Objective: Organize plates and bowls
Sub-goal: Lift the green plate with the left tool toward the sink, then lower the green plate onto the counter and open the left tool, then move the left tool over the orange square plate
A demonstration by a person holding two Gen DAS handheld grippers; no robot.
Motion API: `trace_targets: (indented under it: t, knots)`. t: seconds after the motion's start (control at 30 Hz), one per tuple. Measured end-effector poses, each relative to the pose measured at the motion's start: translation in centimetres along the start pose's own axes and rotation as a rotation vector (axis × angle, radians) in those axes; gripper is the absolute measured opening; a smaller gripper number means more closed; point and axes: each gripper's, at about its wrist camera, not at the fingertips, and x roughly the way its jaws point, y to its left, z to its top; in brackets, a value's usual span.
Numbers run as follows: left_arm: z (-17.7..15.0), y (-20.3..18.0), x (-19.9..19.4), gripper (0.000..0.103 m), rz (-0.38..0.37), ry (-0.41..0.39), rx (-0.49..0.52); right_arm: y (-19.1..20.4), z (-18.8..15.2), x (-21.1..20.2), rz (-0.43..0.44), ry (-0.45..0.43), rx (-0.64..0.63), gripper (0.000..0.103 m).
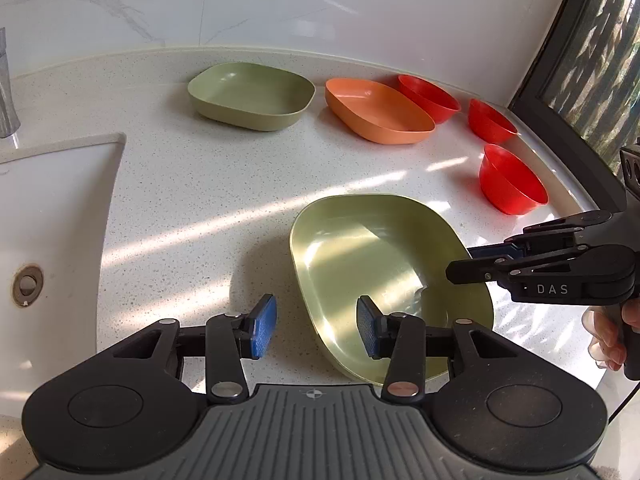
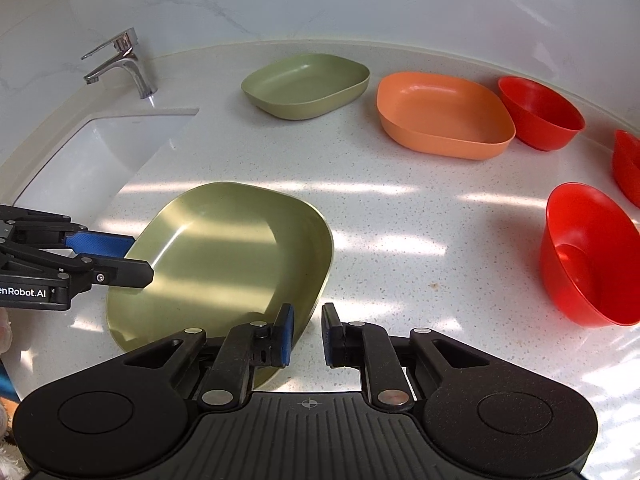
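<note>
Over the near green plate (image 2: 224, 256) — both hand-held grippers agape, holding nothing.

Right gripper (image 2: 308, 334), jaws parted astride the near green plate's (image 2: 224, 252) rim.

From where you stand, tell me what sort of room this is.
Probably a home kitchen or washroom counter: an undermount sink with a chrome faucet, a speckled stone countertop, and a marble-look wall behind.
</note>
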Motion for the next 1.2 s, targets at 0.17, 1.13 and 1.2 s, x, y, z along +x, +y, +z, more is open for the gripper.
trace_targets:
  t: [0.17, 1.13, 1.2]
  knots:
    - [0.4, -0.1, -1.3, 0.060, 0.032, -0.049, 0.014, -0.2, -0.1, -0.5, -0.014, -0.024, 0.015, 0.025]
    - [11.2, -1.3, -6.4, 0.098, 0.261, -0.373, -0.103, -5.2, 6.9, -7.2, -0.151, -0.330, 0.036, 0.102]
    - [12.5, -1.7, -6.2, 0.098, 0.282, -0.375, -0.081, -5.8, 7.8, -7.2, -0.157, -0.343, 0.027, 0.102]
